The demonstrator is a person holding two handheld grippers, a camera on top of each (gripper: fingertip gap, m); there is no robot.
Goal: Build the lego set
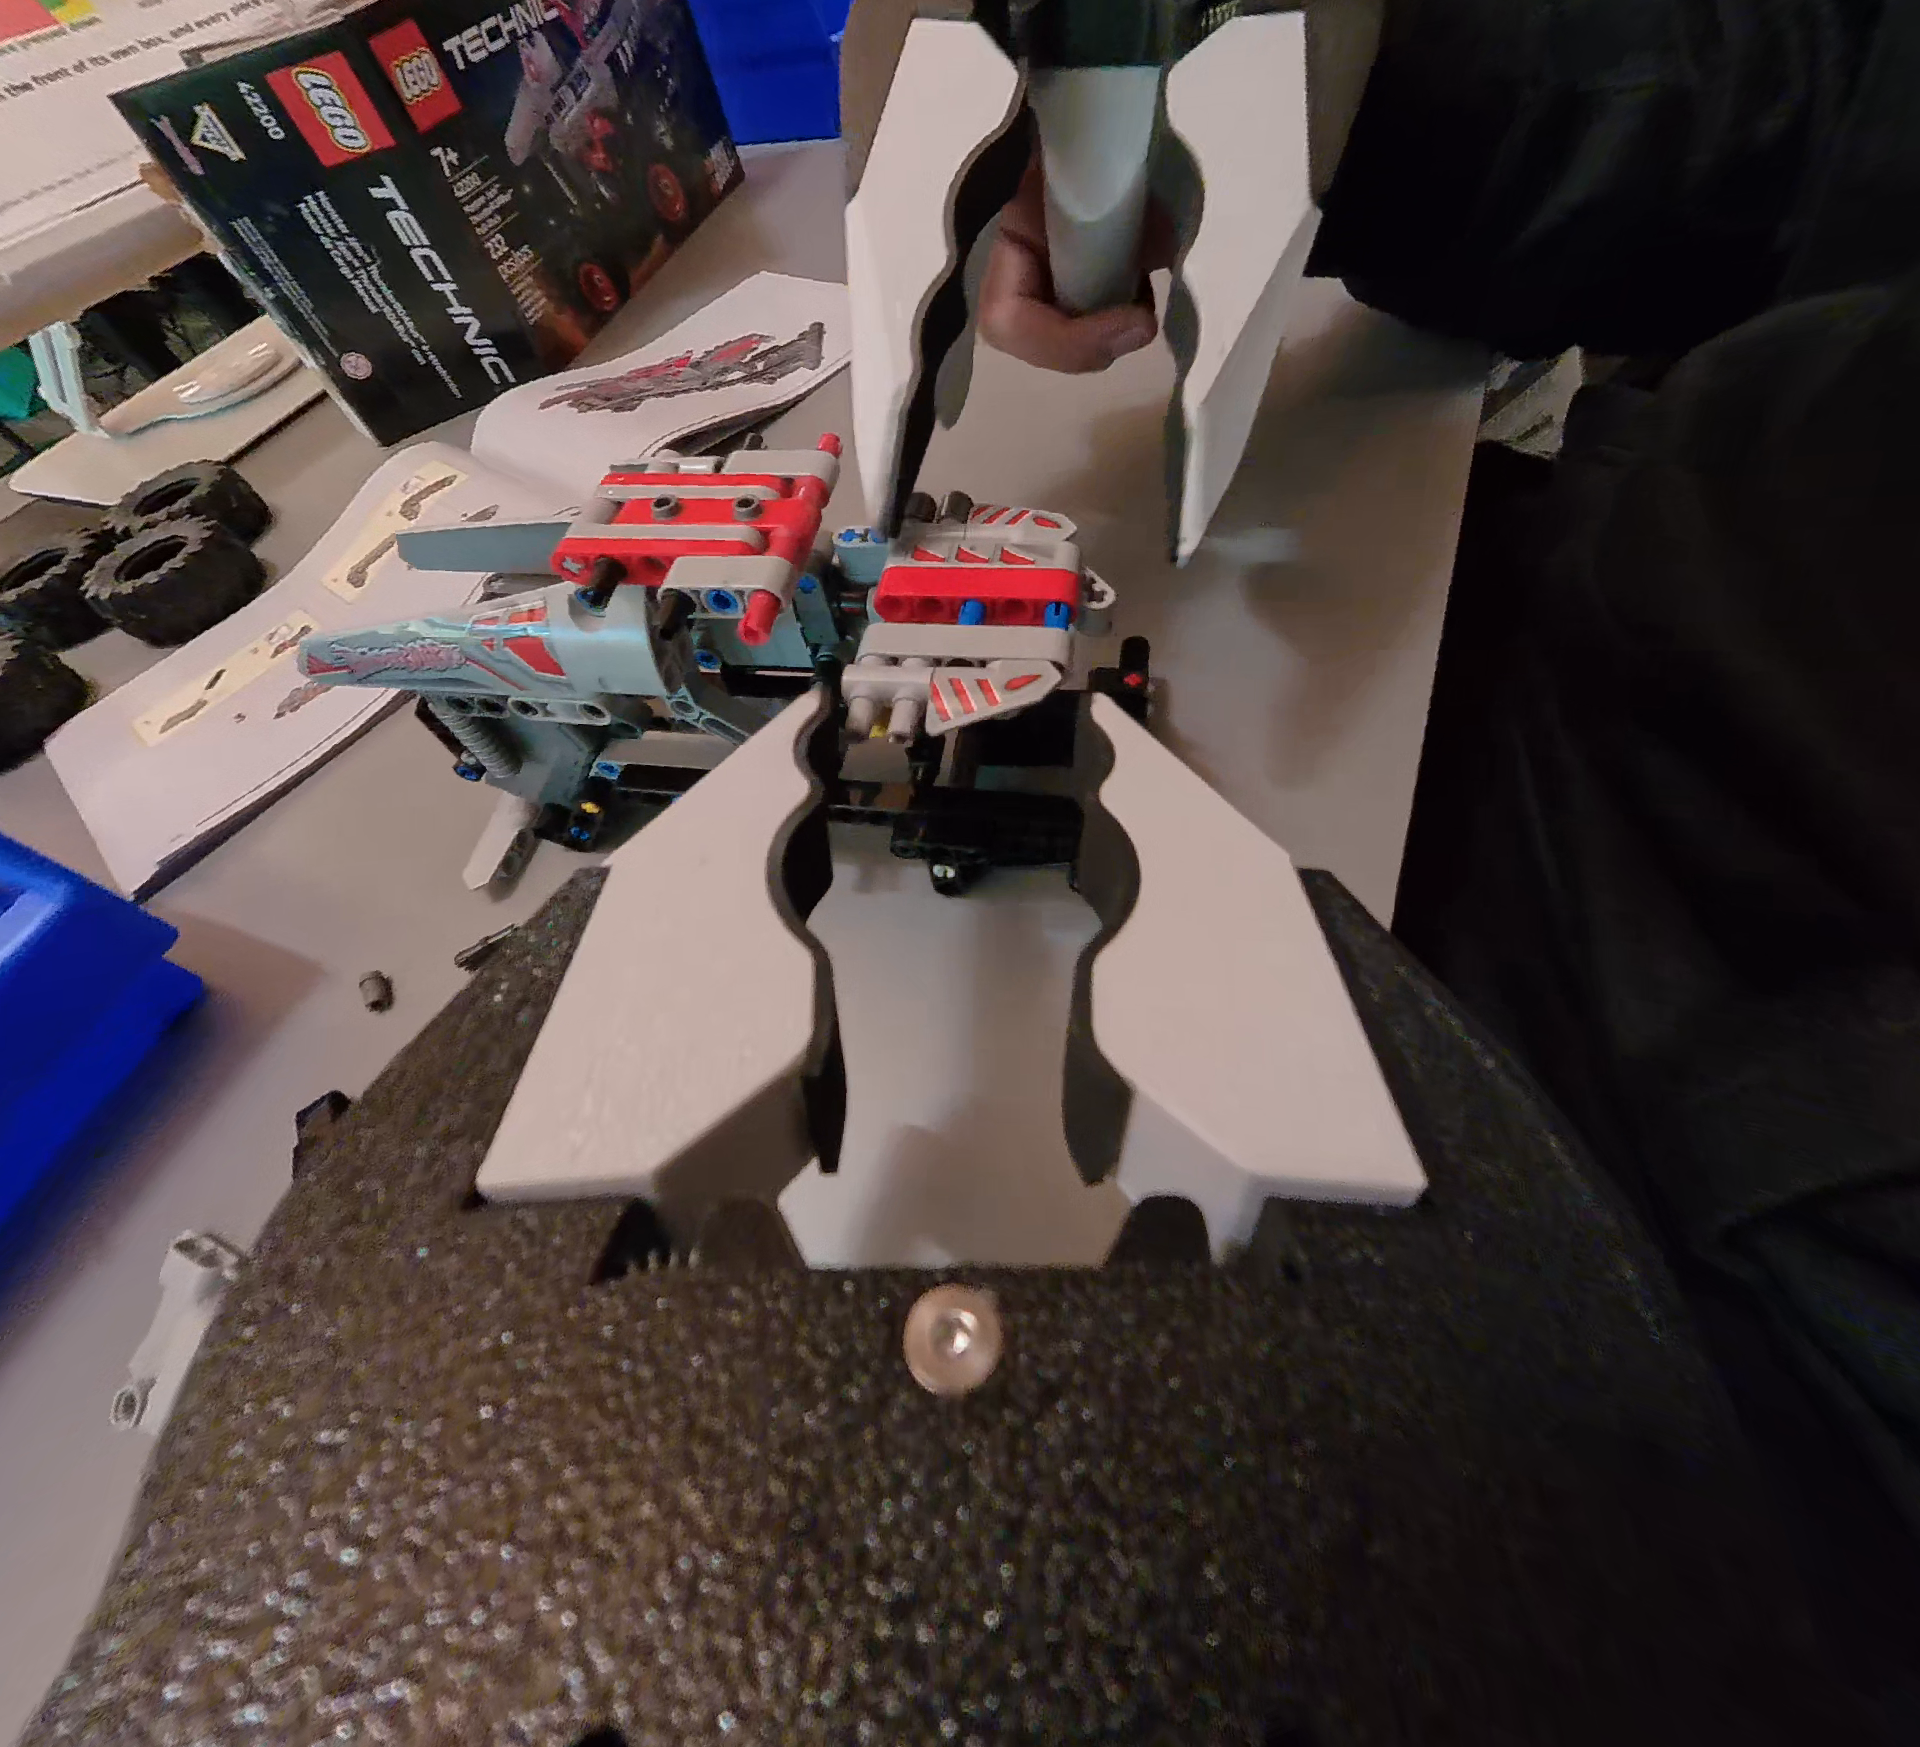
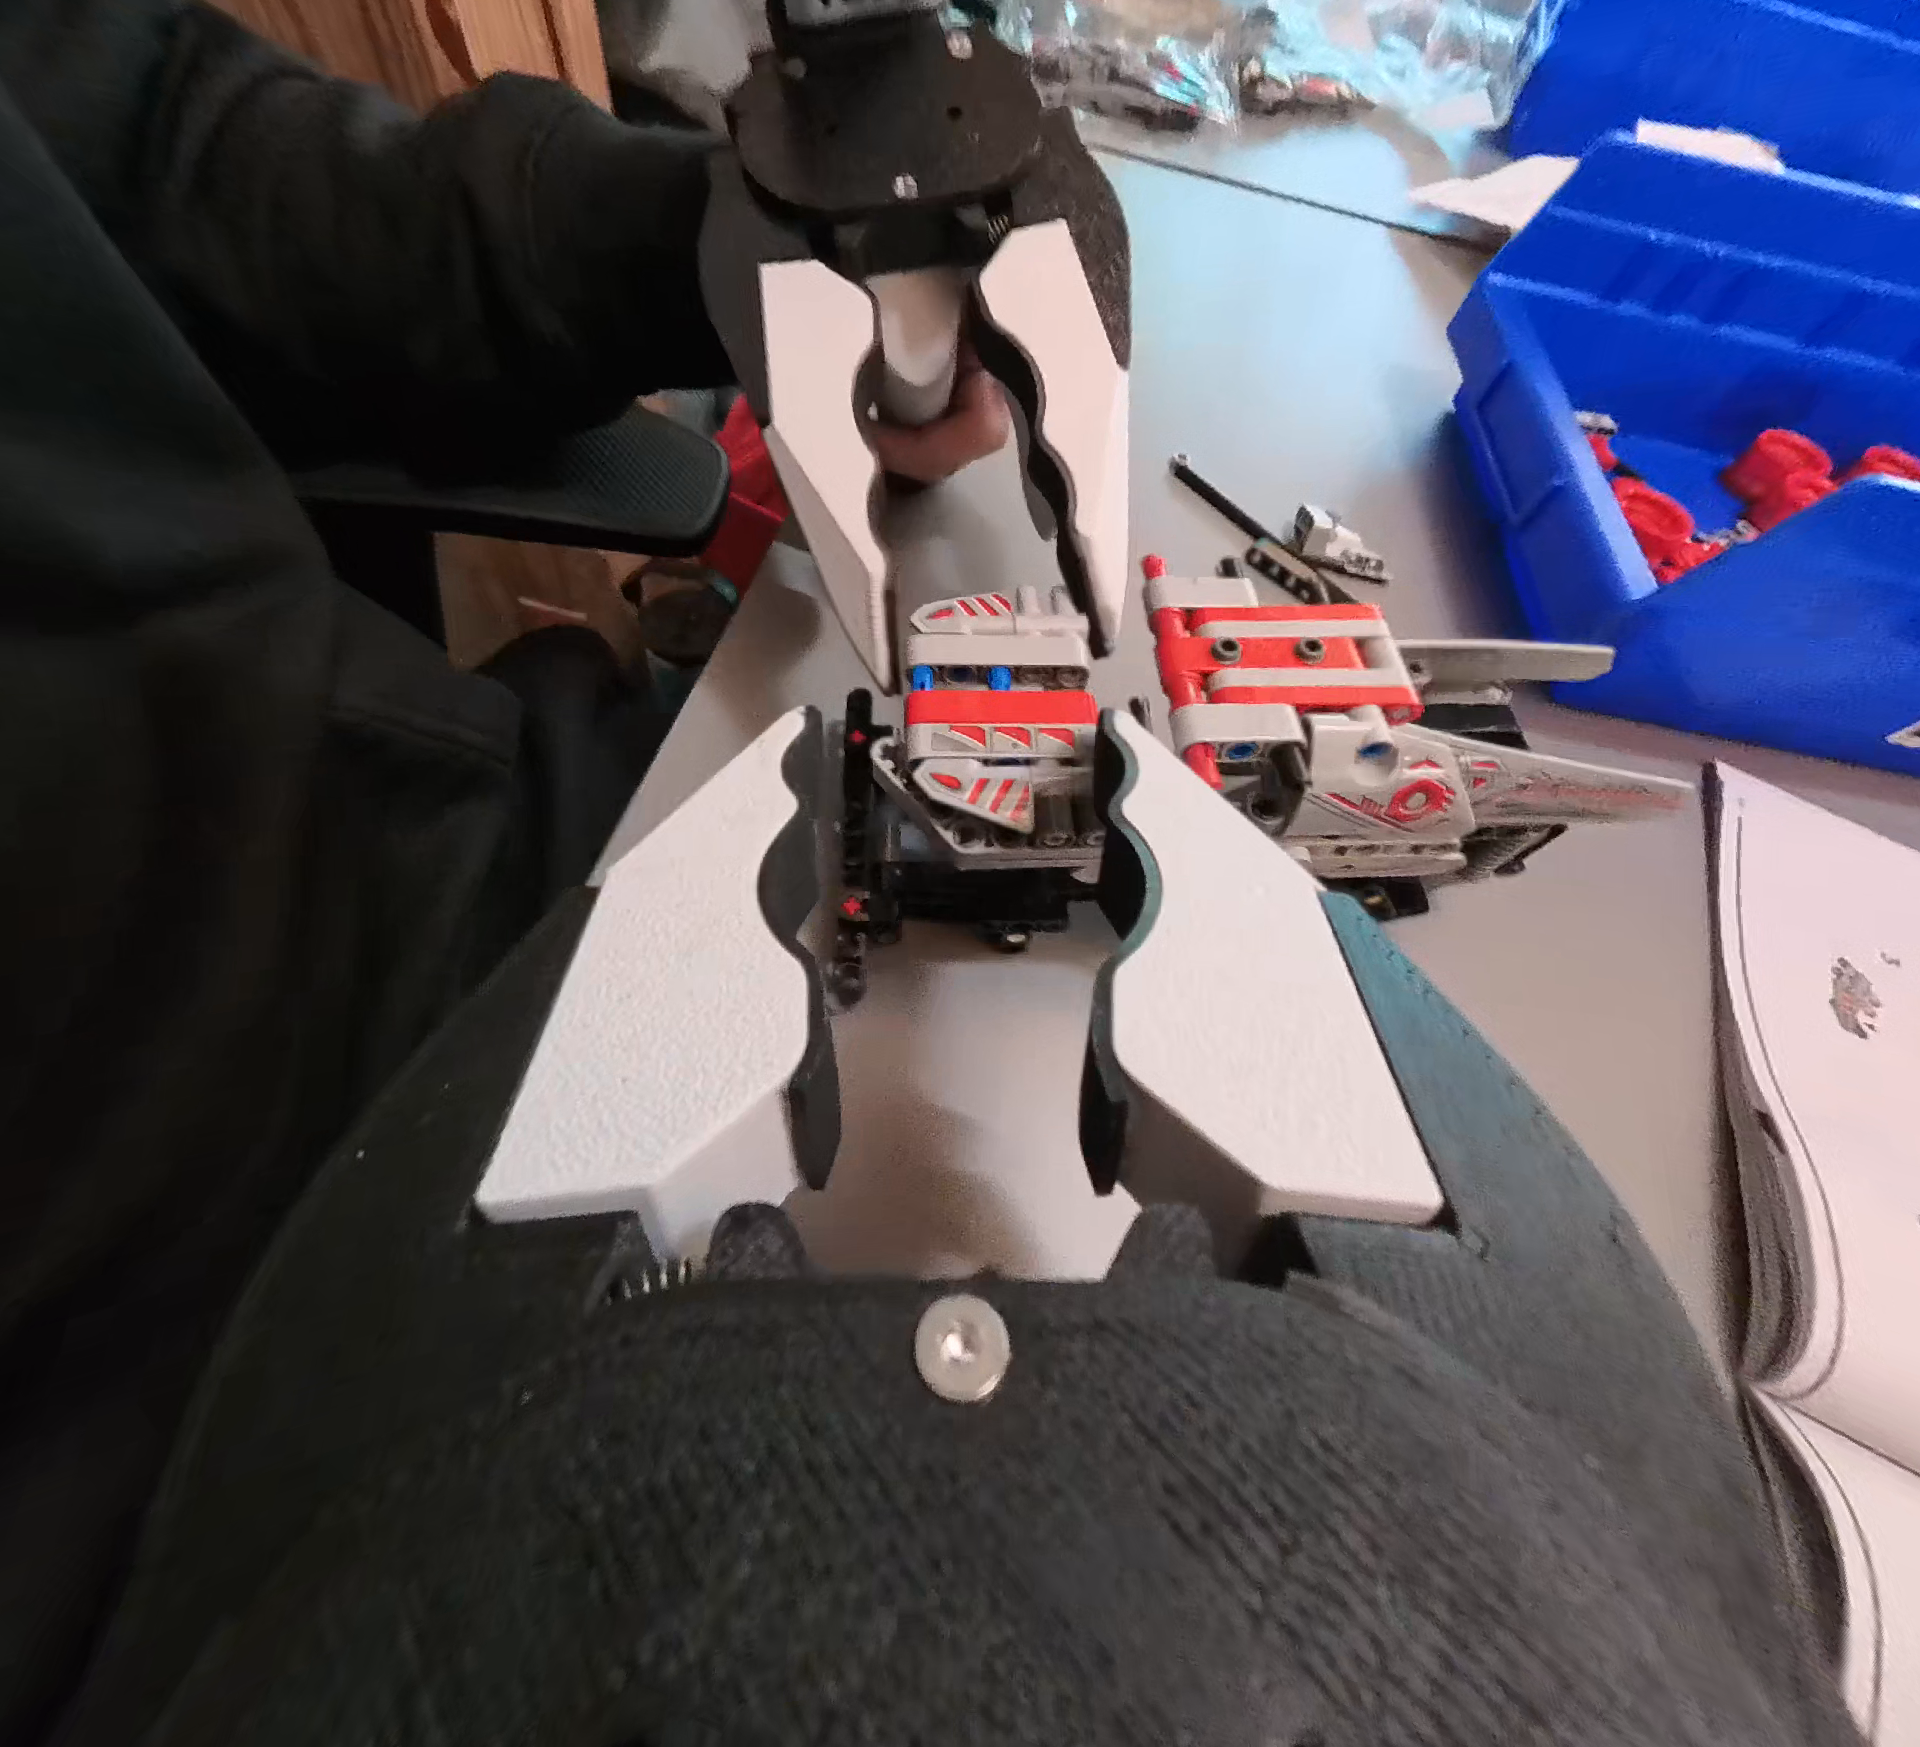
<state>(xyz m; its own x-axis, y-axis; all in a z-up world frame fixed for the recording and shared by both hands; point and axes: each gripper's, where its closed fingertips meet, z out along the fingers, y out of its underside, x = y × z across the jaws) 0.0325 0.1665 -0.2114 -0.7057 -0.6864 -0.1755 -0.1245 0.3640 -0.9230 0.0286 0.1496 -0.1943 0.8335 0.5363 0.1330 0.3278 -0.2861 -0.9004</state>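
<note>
The lego model (image 1: pixel 790 617), a grey, red and black vehicle body, lies on the grey table; it also shows in the right wrist view (image 2: pixel 1143 741). My left gripper (image 1: pixel 956 731) straddles the model's rear section, fingers wide and against its black chassis on both sides. From the right wrist view, the left gripper (image 2: pixel 992 658) flanks the same red-and-grey block. My right gripper (image 2: pixel 956 731) is open around that rear section from the opposite side. In the left wrist view the right gripper (image 1: pixel 1034 539) has one fingertip at the model and the other clear of it.
The set's box (image 1: pixel 447 170) stands at the back left, with the open instruction booklet (image 1: pixel 260 658) and black tyres (image 1: pixel 156 544) beside it. Blue bins (image 2: pixel 1714 347) hold red parts (image 2: pixel 1766 471). Loose small parts (image 2: pixel 1299 544) lie behind the model. The table edge (image 1: pixel 1434 710) runs close by. Only a small space, under 4 cm, lies between the two pairs of fingers.
</note>
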